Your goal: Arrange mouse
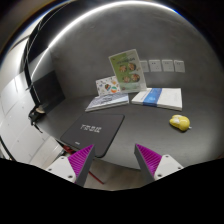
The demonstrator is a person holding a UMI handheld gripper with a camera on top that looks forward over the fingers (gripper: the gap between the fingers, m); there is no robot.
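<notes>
dark mat point(98, 130) lies on grey table point(150, 132) | open booklet point(107, 101) just behind it | blue-and-white books point(160, 97) side by side (touching) | printed leaflet point(126, 70) stands upright behind them | row of small papers point(165, 65) on wall

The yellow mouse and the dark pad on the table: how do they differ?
The mouse is small, rounded and yellow; the pad is large, flat, rectangular and dark grey. The pad lies just ahead of the open gripper, nearer its left finger; the mouse sits farther off, to the right, apart from the pad. Both rest on the grey table.
</notes>
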